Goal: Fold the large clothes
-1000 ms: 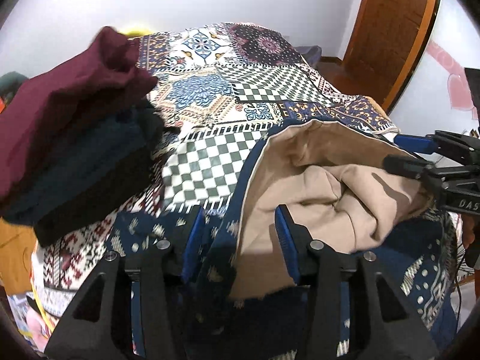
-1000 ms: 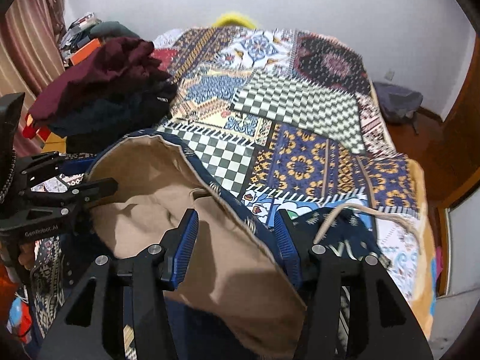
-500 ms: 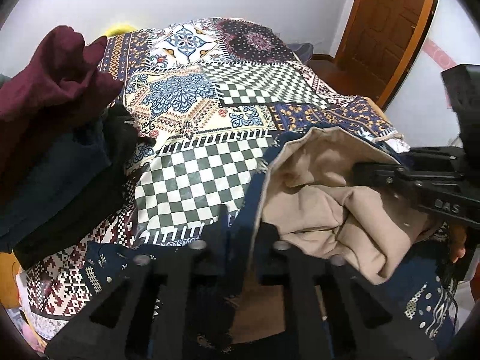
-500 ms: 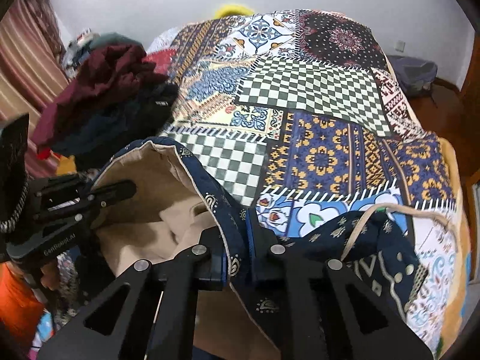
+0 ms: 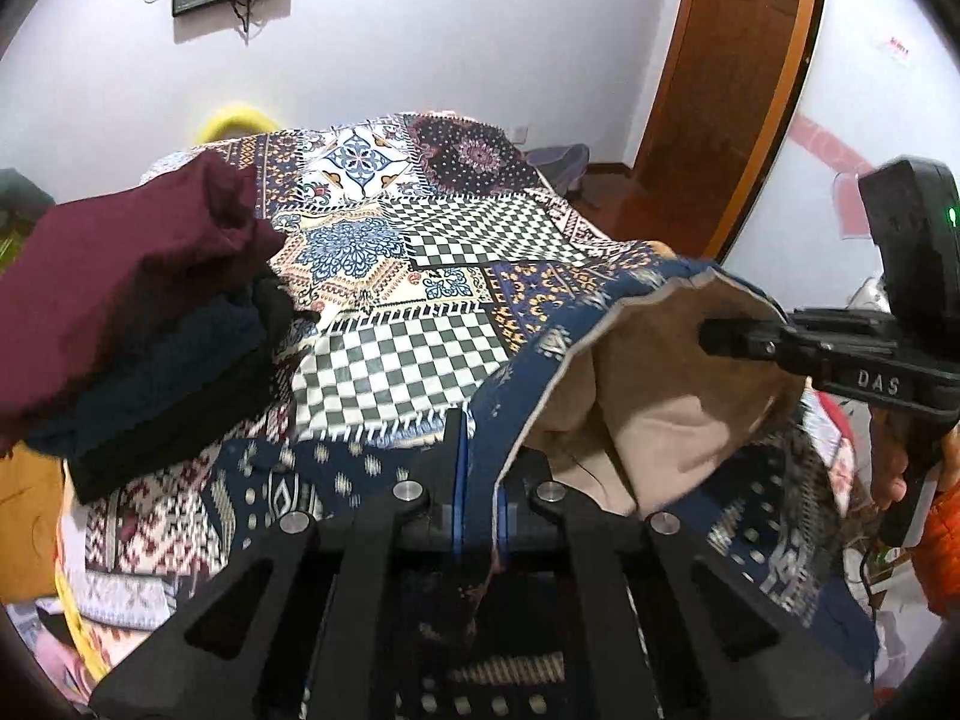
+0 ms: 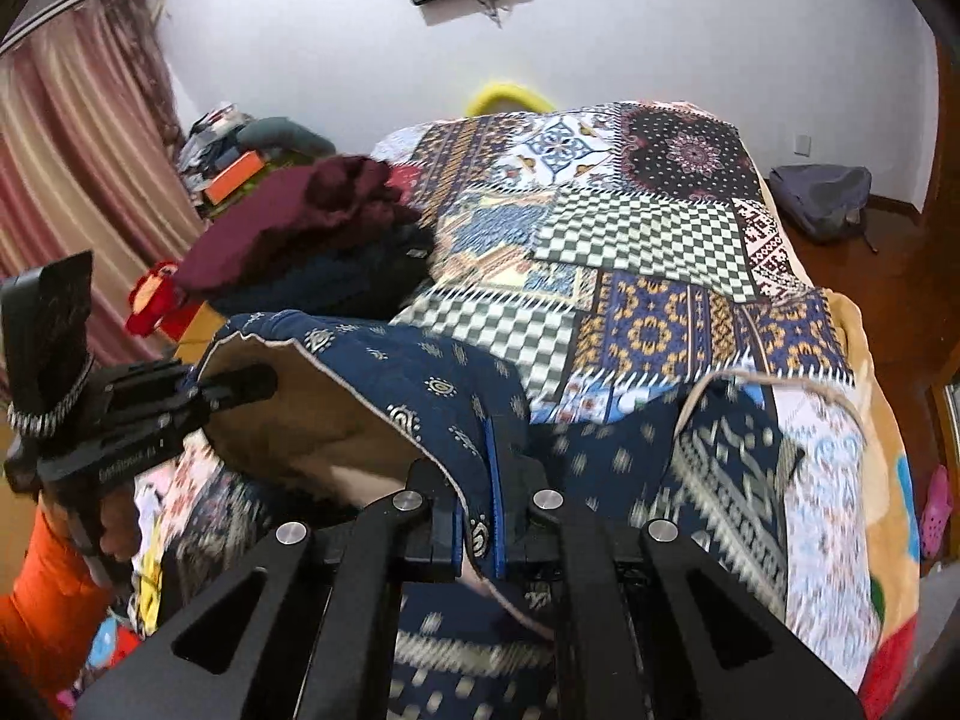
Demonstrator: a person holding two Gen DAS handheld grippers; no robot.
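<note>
Garment (image 5: 522, 336): navy print outside, tan lining, held above patchwork bedspread (image 5: 396, 354) at near end of bed. Left gripper (image 5: 480, 480) clenched on its hem; right gripper (image 6: 489, 480) clenched on same hem further along. Hem stretched between them, mouth gaping toward far wall. Folded stack (image 5: 132, 312), maroon on top, left of it.

The left gripper (image 5: 477, 480) is pinching the hem of a navy patterned garment (image 5: 540, 330), its tan lining (image 5: 672, 408) showing. The right gripper (image 5: 714, 336) is clamping the same hem farther right, a hand (image 5: 894, 468) gripping its handle. A stack of folded clothes (image 5: 138, 312) is sitting at left on the patchwork bedspread (image 5: 420, 276).
</note>
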